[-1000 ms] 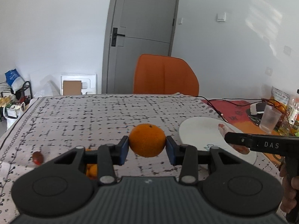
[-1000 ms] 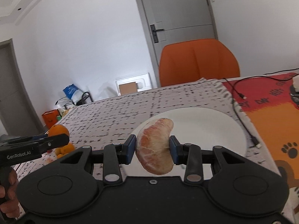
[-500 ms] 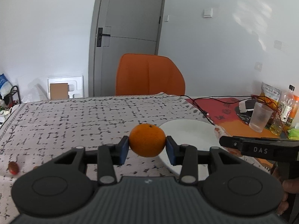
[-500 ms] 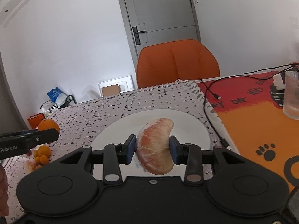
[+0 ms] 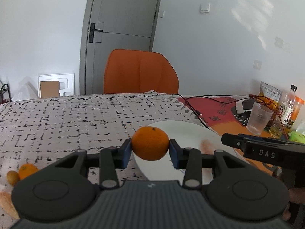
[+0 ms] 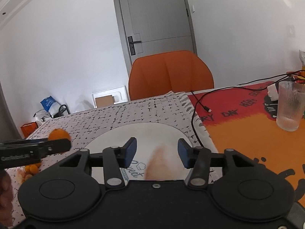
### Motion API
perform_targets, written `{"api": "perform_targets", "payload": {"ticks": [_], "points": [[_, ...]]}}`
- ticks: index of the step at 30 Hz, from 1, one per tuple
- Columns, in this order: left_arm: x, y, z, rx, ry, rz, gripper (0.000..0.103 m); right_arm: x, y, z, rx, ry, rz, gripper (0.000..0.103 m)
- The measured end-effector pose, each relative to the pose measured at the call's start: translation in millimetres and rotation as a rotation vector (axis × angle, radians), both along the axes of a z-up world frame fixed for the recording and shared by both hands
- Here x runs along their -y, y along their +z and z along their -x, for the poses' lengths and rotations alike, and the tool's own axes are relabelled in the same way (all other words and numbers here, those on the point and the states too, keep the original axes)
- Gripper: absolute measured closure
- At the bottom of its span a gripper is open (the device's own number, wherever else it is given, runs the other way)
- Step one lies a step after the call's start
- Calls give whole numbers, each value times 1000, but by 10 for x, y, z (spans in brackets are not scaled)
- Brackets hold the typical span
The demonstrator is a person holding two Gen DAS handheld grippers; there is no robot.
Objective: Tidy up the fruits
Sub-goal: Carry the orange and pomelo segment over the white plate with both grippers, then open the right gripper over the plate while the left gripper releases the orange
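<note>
An orange [image 5: 150, 143] is clamped in the left gripper [image 5: 150, 150], held slightly nose-down beside the white plate [image 5: 187, 131]. The right gripper [image 6: 157, 152], angled down over the plate, has just been opening; a blurred peeled segment [image 6: 162, 162] is seen between its parted pads, untouched.

A grey door [image 5: 122, 36] is set in the white wall [image 5: 219, 53]. An orange chair [image 5: 140, 72] stands just in front of the door (tucked behind the table [image 5: 66, 118]).

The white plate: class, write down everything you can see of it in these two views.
The white plate is round, shallow and glossy, like glazed ceramic, with blue lettering printed near its close edge. It lies flat on the black-and-white patterned tablecloth, beside an orange mat. A blurred peeled citrus segment shows over it, below the right gripper, whose jaws have just been opening. A black cable runs past its rim.
</note>
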State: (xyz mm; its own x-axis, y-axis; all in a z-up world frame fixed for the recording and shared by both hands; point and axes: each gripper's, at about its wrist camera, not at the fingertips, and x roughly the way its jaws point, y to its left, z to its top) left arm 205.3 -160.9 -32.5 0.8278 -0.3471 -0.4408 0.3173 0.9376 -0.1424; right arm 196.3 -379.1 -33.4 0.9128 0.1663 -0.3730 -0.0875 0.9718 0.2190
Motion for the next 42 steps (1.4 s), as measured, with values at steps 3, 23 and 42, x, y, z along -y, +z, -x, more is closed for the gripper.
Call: {"api": "perform_targets", "payload": {"ticks": [3, 23, 42], "points": [[28, -18, -36, -8, -6, -2, 62, 11, 9, 41, -6, 6, -14, 48], [-123, 60, 16, 26, 20, -10, 46, -139, -35, 207, -28, 56, -63, 24], [-1041, 132, 479, 65, 207, -29, 6, -508, 23, 269, -28, 122, -74, 0]]}}
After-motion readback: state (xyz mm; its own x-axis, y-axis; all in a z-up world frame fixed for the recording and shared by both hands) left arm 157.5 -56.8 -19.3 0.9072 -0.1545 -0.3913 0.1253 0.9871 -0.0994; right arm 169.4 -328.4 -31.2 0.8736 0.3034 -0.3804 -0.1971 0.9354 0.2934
